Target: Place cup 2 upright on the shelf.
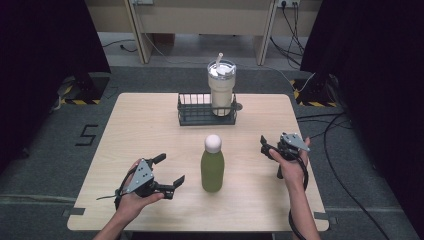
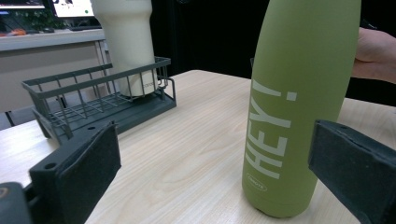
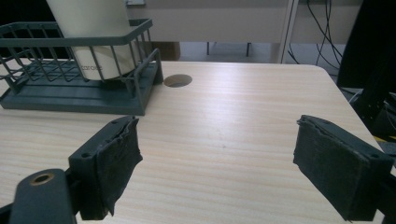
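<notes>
bottle: upright on table, just right of left tongs
left tongs: wide, empty, nearer
right tongs: wide, empty

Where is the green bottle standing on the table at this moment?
In the high view, the green bottle stands upright near the middle of the table, between the left gripper and the right gripper, in front of the wire basket.
</notes>
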Demonstrator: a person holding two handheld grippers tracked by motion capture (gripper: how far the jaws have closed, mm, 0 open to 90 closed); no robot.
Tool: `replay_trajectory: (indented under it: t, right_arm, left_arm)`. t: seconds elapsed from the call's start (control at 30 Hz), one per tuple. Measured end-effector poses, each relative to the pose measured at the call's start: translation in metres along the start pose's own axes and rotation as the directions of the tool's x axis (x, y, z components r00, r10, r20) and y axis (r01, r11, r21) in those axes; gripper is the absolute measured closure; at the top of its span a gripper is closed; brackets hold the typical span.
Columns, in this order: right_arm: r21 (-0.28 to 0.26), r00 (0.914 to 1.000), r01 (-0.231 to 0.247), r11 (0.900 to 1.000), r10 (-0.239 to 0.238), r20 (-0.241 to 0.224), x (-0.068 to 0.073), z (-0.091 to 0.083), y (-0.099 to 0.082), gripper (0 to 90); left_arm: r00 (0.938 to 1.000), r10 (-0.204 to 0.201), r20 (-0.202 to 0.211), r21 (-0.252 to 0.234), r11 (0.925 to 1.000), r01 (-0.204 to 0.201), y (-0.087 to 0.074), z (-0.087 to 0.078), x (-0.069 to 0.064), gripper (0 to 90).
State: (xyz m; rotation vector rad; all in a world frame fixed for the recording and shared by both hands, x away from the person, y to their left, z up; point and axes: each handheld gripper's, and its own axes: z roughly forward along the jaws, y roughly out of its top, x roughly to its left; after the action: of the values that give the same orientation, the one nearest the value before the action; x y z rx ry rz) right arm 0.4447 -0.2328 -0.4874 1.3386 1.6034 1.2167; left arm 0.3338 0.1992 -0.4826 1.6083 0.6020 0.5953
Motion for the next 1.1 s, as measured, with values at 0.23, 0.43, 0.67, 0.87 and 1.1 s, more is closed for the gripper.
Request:
replay_trajectory:
  t: [0.23,0.43,0.67,0.87,1.1]
  right_arm:
    - [0.003,0.9999,0.003,1.0000,-0.003,0.010,-0.004,-0.001,-0.001,12.2]
    - [0.002,0.9999,0.004,1.0000,-0.004,0.014,-0.005,-0.002,-0.001,11.9]
    - [0.004,0.9998,0.000,1.0000,0.000,0.019,-0.007,-0.002,-0.001,11.9]
    - [0.009,0.9998,-0.002,1.0000,0.002,0.019,-0.007,-0.002,-0.002,11.9]
    - [0.010,0.9998,0.006,0.9999,-0.006,0.020,-0.007,-0.001,-0.001,12.1]
  left_arm:
    - [0.9998,0.001,0.018,0.004,1.0000,-0.001,0.002,0.011,-0.005,0.0]
    - [0.9985,0.011,0.053,0.003,0.9999,-0.011,0.007,0.025,-0.013,0.0]
    - [0.9958,0.021,0.089,0.003,0.9998,-0.021,0.012,0.043,-0.019,0.0]
    - [0.9922,0.027,0.121,-0.002,0.9996,-0.027,0.016,0.056,-0.026,0.0]
    - [0.9880,0.035,0.150,-0.010,0.9994,-0.034,0.018,0.060,-0.033,0.0]
